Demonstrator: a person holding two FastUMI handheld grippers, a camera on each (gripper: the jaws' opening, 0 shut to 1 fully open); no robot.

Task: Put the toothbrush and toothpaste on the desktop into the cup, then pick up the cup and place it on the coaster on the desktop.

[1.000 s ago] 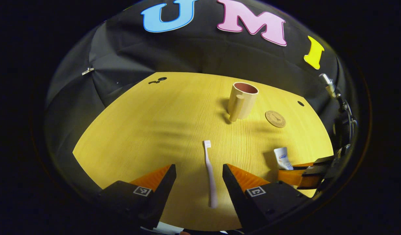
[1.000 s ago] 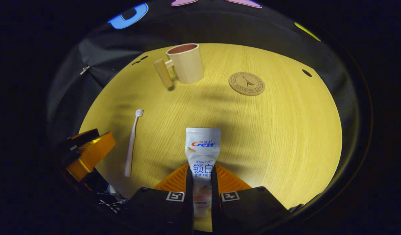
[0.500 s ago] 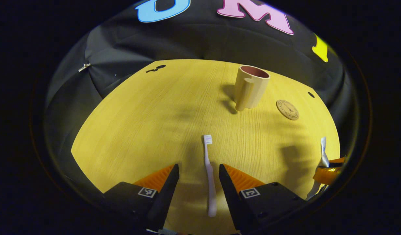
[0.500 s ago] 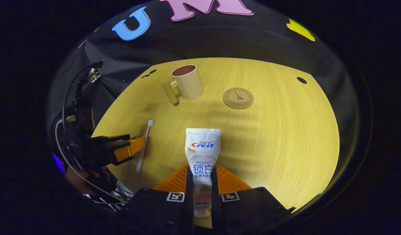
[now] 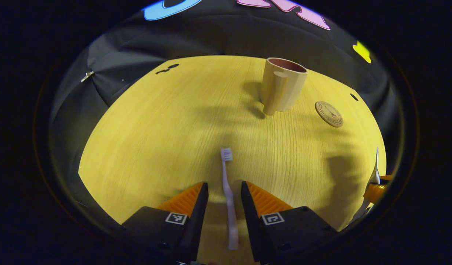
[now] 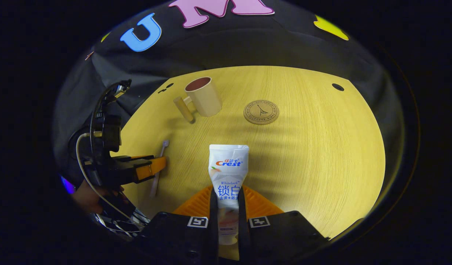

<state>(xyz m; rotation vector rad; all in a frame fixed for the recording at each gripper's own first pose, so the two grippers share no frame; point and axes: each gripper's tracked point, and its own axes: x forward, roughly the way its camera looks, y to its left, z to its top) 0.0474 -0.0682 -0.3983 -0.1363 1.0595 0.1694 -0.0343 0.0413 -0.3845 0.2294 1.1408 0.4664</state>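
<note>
A pale pink toothbrush (image 5: 226, 173) lies flat on the yellow wooden table (image 5: 156, 129), bristles pointing away. My left gripper (image 5: 224, 187) is open and straddles its handle, with a small gap on each side. My right gripper (image 6: 226, 195) is shut on the lower part of a white toothpaste tube (image 6: 228, 173), held above the table with its flat end forward. A beige cup (image 5: 283, 86) with a block handle stands upright at the far side. The round cork coaster (image 5: 328, 114) lies to its right. In the right gripper view, the cup (image 6: 204, 96), coaster (image 6: 261, 112) and toothbrush (image 6: 160, 154) are ahead and to the left.
In the right gripper view, the left gripper (image 6: 152, 167) with its cable is at the left, with a hand (image 6: 88, 195) holding it. A small dark hole (image 6: 337, 87) marks the table's far right corner. Black cloth walls surround the table.
The left gripper's fingers have narrowed around the toothbrush handle and the gripper has moved forward and lower. The right gripper has lifted the toothpaste higher off the table.
</note>
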